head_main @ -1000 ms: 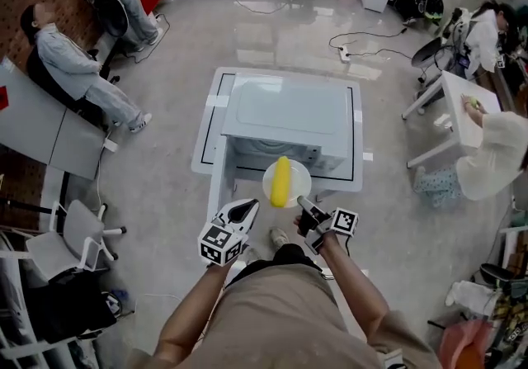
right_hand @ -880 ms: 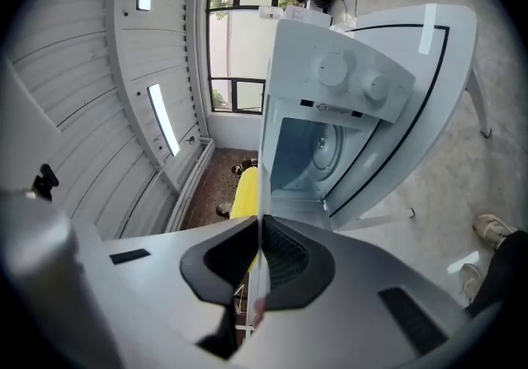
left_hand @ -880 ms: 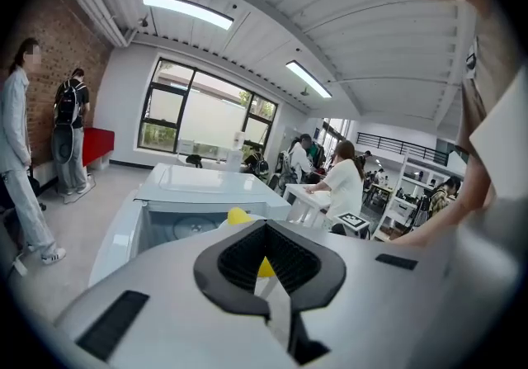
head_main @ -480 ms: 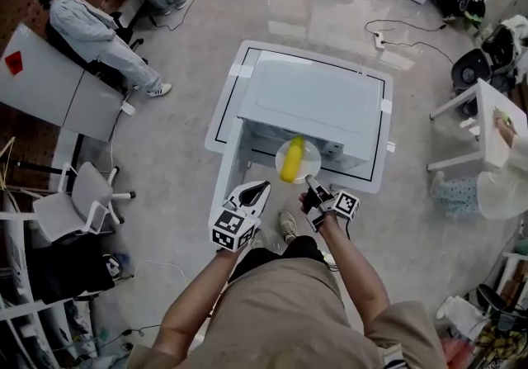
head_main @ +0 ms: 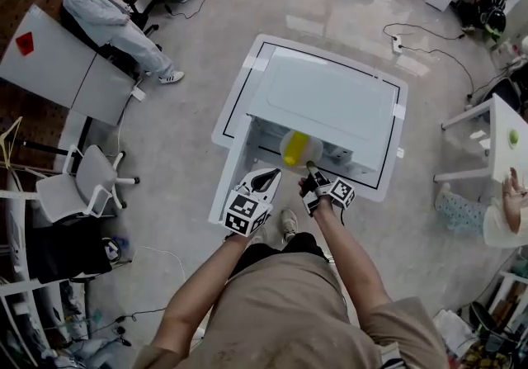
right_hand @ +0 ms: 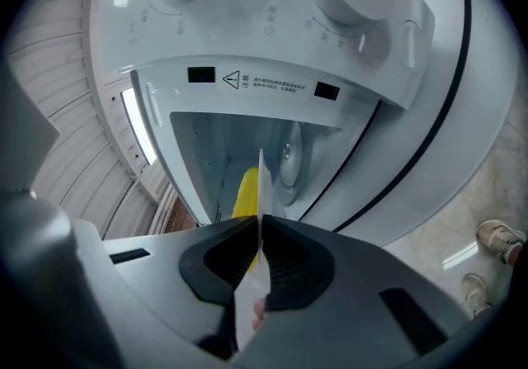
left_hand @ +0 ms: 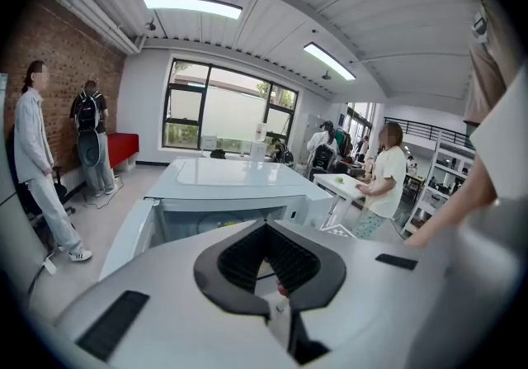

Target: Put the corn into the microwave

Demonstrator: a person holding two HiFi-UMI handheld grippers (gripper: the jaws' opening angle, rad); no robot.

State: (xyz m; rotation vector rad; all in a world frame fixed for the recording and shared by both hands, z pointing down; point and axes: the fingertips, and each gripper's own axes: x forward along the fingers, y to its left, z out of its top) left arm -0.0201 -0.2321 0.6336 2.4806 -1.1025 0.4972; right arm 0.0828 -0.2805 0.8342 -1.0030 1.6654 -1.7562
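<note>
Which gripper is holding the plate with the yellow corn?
The right gripper: its jaws pinch the plate by its rim. The left gripper's jaws hold nothing.

Place: an open shared workroom, part lab, part office.
Floor: polished grey floor (head_main: 190, 144) with a power strip (head_main: 397, 47) and loose cables.
Furniture: white tables (head_main: 49, 62), a wheeled chair (head_main: 78, 190).
Middle: a microwave (head_main: 330, 103) on a low tabletop (head_main: 238, 99).
Shell: brick wall (left_hand: 66, 54), big windows (left_hand: 223, 115), ceiling strip lights (left_hand: 191, 4).
People: several stand or sit at the edges (head_main: 107, 12).

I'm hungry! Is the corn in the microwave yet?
Nearly. Done: the door of the microwave is open. In hand: the right gripper pinches the plate with the corn, right at the opening. Left: slide it in, let go, shut the door.
</note>
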